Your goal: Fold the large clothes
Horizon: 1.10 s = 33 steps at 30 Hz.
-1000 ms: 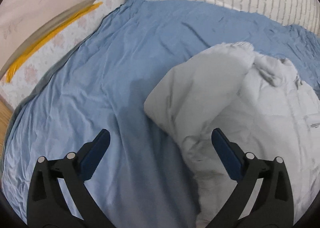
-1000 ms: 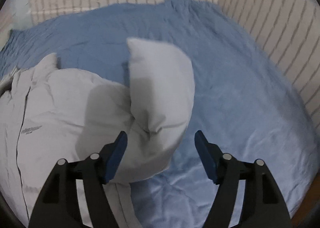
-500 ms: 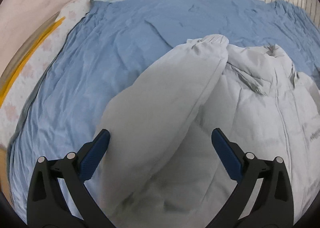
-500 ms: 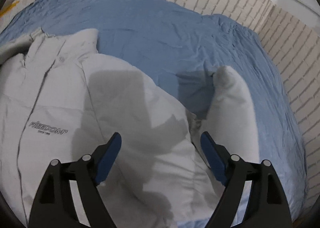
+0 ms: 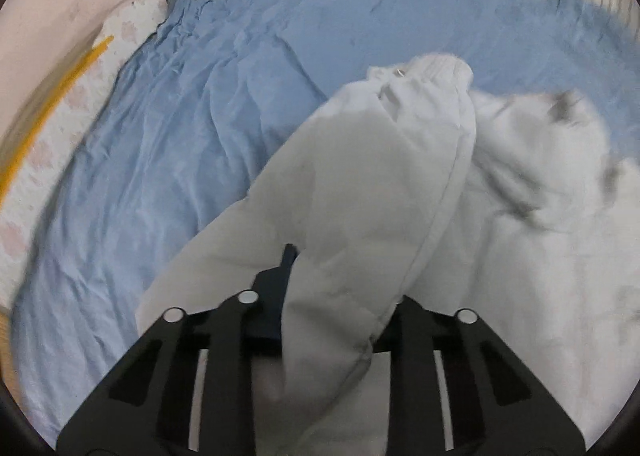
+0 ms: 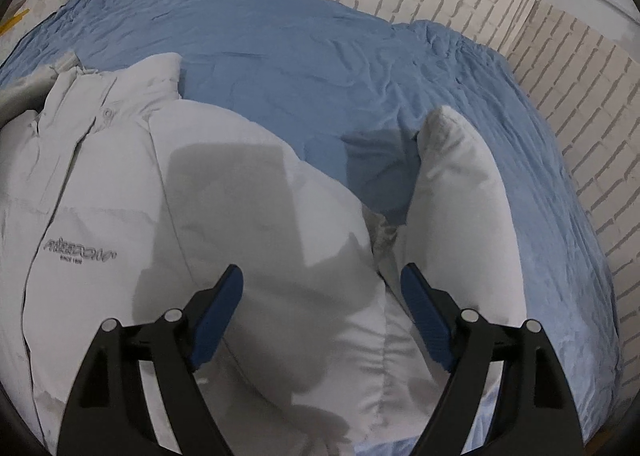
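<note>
Closing on the near sleeve (image 5: 360, 192) of the white padded jacket (image 6: 100, 184), the left gripper (image 5: 320, 296) pinches the puffy fabric between its jaws. The right gripper (image 6: 320, 296) hangs with jaws apart above the jacket's shoulder, beside the other sleeve (image 6: 460, 196). The garment lies front-up on the blue bedsheet (image 6: 320, 64). Sleeve folding seems to be starting; next, the pinched sleeve likely needs carrying across the chest.

open blue sheet (image 6: 320, 56) beyond jacket (image 6: 240, 216), brick wall (image 6: 580, 116) hemming right
</note>
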Available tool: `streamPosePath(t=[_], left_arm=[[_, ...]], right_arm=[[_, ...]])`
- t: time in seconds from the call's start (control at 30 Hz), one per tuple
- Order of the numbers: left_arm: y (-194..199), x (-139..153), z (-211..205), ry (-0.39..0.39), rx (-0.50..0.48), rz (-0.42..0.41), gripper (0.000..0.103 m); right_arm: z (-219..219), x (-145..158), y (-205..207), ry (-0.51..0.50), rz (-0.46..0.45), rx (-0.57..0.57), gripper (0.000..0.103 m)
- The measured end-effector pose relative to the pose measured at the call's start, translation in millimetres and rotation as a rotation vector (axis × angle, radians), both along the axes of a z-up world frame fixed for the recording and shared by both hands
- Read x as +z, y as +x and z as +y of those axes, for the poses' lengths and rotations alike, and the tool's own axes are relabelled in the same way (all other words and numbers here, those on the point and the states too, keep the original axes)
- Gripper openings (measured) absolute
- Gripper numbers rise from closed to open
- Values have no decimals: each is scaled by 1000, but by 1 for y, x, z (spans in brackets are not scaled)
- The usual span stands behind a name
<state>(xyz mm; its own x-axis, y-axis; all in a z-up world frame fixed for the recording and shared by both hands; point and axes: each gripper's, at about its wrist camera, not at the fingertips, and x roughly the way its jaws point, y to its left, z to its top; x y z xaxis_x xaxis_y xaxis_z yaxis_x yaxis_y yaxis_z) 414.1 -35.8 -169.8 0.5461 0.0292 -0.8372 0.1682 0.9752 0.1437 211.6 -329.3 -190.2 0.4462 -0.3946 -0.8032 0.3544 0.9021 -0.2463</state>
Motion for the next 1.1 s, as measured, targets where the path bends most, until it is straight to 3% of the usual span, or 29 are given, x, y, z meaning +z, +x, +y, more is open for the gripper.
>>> streamPosePath(t=[0.13, 0.27, 0.37, 0.47, 0.57, 0.6, 0.63, 0.7, 0.9, 0.93, 1.03, 1.1], left_arm=[[-52, 22, 18, -144, -94, -44, 18], [-109, 15, 3, -95, -224, -37, 18], [-121, 0, -9, -34, -234, -28, 21], [-128, 2, 0, -74, -206, -17, 25], [-142, 11, 10, -95, -195, -20, 38], [-148, 16, 10, -87, -194, -29, 52], [-156, 22, 12, -78, -190, -50, 76], [-167, 35, 26, -60, -165, -102, 96], [-178, 63, 78, -141, -71, -127, 100], [-174, 64, 87, -130, -49, -128, 100], [-152, 56, 108, 3, 38, -115, 100], [-138, 44, 112, 51, 46, -96, 100]], right_arm=[[5, -3, -12, 5, -3, 10, 81], [7, -4, -27, 14, -2, 2, 81], [6, 0, -35, 41, 0, -12, 81], [6, 5, -39, 93, -1, -26, 81], [15, 11, -39, 110, -17, -10, 82], [19, 14, -39, 112, -22, -3, 82], [23, 16, -36, 116, -28, 5, 82], [34, 21, -30, 133, -41, 25, 82], [76, 26, 1, 203, -51, 111, 82], [83, 26, 7, 219, -54, 126, 82], [109, 29, 27, 269, -58, 174, 82], [128, 29, 41, 301, -51, 210, 82]])
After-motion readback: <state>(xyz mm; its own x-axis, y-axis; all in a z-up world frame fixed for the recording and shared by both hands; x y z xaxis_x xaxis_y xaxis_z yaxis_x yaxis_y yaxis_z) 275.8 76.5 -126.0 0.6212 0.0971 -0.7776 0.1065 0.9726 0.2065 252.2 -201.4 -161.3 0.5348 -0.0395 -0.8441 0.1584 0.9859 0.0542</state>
